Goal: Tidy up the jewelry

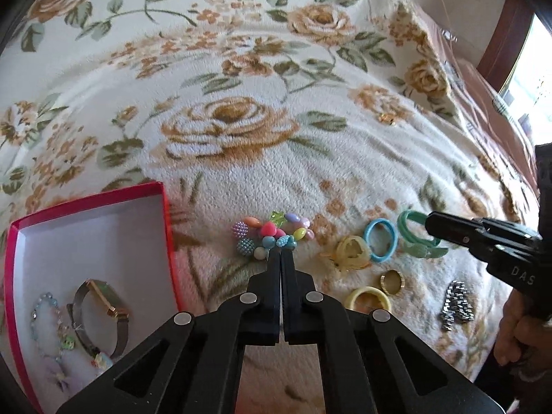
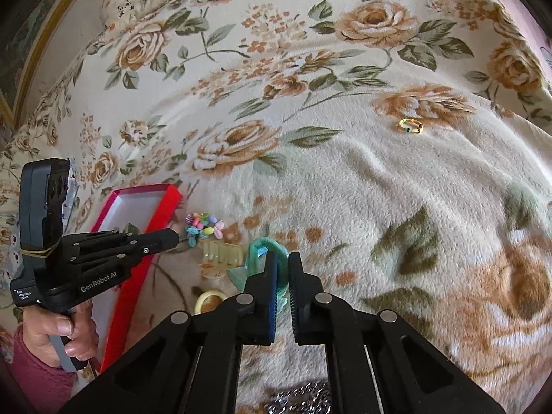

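A bracelet of pastel beads [image 1: 272, 233] lies on the floral blanket [image 1: 241, 69]. My left gripper [image 1: 281, 255] is shut, its tips pinching the bracelet's near edge. To the right, a mint-green strap bracelet [image 1: 410, 233] is held at its band by my right gripper [image 1: 428, 225]. In the right wrist view the green strap [image 2: 265, 243] runs between the right gripper's [image 2: 283, 259] two pads. A red box [image 1: 165, 214] with a white inside sits at the left. It holds a metal bangle [image 1: 100, 307] and a pale bead bracelet [image 1: 51, 324].
Between the grippers lie a yellow hair claw [image 1: 352, 252], a blue ring [image 1: 379, 239], a yellow ring [image 1: 367, 298], a gold ring [image 1: 392, 280] and a silver chain [image 1: 457, 305]. A small gold ring [image 2: 410, 126] lies far off. A person's hand [image 2: 58, 331] grips the left handle.
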Demonstrator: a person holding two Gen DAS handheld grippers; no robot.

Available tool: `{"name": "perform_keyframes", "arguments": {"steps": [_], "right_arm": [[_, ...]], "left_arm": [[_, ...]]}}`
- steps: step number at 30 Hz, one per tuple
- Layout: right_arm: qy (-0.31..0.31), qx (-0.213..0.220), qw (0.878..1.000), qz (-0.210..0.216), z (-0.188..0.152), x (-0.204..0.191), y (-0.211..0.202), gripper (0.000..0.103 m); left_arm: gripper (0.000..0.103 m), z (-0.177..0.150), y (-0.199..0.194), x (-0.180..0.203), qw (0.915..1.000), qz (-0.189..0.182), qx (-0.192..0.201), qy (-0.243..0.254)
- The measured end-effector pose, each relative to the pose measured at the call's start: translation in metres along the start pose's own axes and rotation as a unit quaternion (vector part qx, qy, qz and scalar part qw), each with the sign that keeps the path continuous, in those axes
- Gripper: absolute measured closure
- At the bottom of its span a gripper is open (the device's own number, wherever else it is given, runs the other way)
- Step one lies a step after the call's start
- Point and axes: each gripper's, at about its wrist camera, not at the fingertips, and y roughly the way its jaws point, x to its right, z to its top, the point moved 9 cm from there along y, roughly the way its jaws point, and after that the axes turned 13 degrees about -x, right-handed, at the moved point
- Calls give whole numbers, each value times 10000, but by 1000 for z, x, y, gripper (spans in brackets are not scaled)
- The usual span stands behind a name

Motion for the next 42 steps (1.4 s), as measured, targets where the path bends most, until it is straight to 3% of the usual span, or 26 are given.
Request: {"name": "perform_keyframes", "arguments": {"steps": [5, 7, 9, 11, 12, 17, 20, 24, 34, 42], "right_arm": [[-8, 47, 9999, 128, -4, -8, -6, 98], [-20, 56, 9998, 185, -5, -12, -7, 97], [-19, 65, 9997, 236, -7, -14, -9, 97], [-11, 53, 9996, 283, -9, -15, -9, 97], [-7, 47, 9996, 288, -10, -15, -9, 97], [61, -8, 9994, 338, -13, -10, -5, 97], [105, -29, 9993, 353, -13, -7, -4, 97], [131, -10, 9993, 358, -13, -5, -4, 97], [33, 87, 9992, 386, -11, -17, -12, 97], [-223, 33, 9985, 490, -18, -49, -10, 97]], "left_arm": [[101, -5, -5, -1, 10000, -23, -13, 8], [90, -3, 3, -3, 9999, 25, -167, -27], [68, 2, 9, 0, 9997, 146, -209, 57], [56, 8, 17, 3, 9992, 281, -270, 133], [55, 10, 22, 4, 9990, 300, -308, 126], [55, 25, 41, 1, 9983, 427, -404, 29], [85, 33, 46, -1, 9985, 382, -380, -17], [95, 34, 43, -3, 9995, 144, -265, -85], [97, 4, -10, -6, 9994, -100, 166, -282], [97, -46, -62, -16, 9975, -184, 455, -503]]}}
